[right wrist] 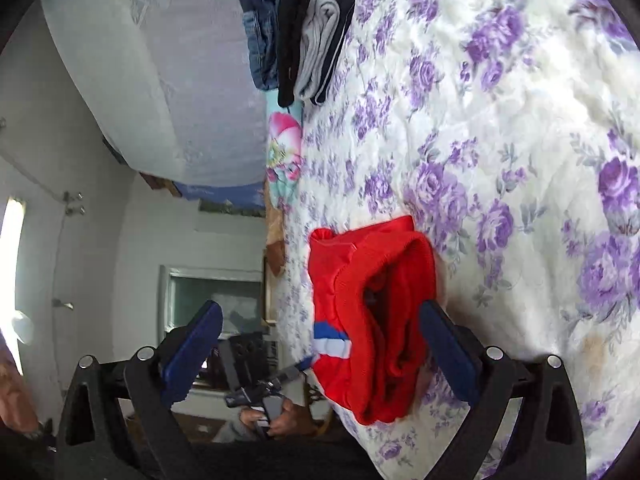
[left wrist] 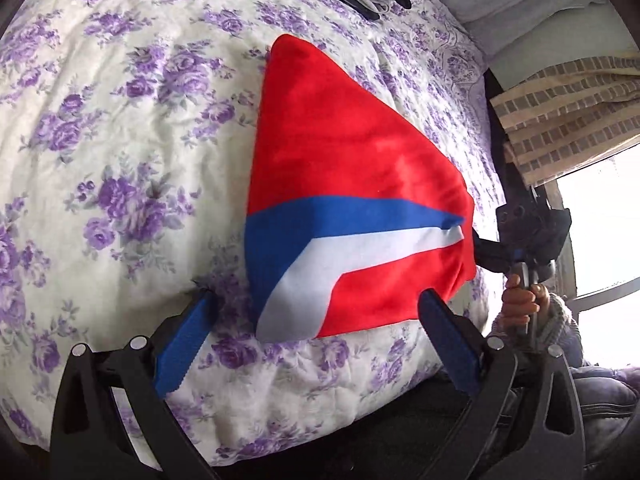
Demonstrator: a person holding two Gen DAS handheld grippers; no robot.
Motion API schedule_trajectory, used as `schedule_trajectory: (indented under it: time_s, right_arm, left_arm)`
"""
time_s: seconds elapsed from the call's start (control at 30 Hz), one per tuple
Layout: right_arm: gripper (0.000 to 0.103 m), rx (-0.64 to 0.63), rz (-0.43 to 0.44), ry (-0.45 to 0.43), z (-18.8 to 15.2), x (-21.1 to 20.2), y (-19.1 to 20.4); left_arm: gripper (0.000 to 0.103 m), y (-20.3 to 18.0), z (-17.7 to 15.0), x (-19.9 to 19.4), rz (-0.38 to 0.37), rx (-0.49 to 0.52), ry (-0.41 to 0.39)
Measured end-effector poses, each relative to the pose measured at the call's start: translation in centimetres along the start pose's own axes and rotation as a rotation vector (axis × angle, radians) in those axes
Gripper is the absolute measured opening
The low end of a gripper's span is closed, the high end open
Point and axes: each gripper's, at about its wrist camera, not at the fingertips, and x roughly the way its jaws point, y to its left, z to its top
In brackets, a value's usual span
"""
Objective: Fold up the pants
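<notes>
on the flowered bedspread (left wrist: 120,128) the red pants (left wrist: 352,168) lie folded into a compact bundle with a blue band and a white band across the near part. my left claw (left wrist: 316,344) hangs over their near edge with its jaws wide apart; the blue pads (left wrist: 182,344) sit either side of the bundle's lower corner, and i cannot tell whether the right-hand pad touches the cloth or only overlaps it in the view. nothing is pinched.

my right claw (right wrist: 324,356) is wide open too. seen from its side the picture is rolled over, so the bed runs down the right half and the room hangs sideways on the left. the bundle's open end faces that camera, showing stacked red layers with a dark hollow between them. one pad is just beside that end; the other stands clear of the bed, against the room.

each camera catches the other claw only in part: a hand (left wrist: 520,304) and a knitted sleeve on its handle, the fingers mostly hidden behind the pants. a stack of folded clothes (right wrist: 296,36) sits at the far edge of the bed, cut off at the frame's top in the left view. the window glare washes out whatever lies beyond it.
</notes>
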Motion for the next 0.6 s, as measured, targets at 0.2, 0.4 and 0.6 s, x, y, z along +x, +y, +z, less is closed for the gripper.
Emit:
schedule_trajectory:
  time_s: [0.2, 0.4, 0.6]
  right_arm:
    - [0.099, 0.217, 0.26, -0.178, -0.1, -2.8, -3.6]
    - [0.099, 0.149, -0.03, -0.098, -0.4, -1.7, -1.1]
    - [0.099, -0.162, -0.352, 0.144, 2.6, 2.8, 3.2]
  left_arm:
    - [0.098, 2.0, -0.1, 0.9, -0.137, -0.064, 0.01]
    - [0.098, -0.6, -0.3, 1.7, -0.024, 0.047, 0.029]
    - [0.098, -0.8, 0.3, 2.1, -0.053, 0.0, 0.007]
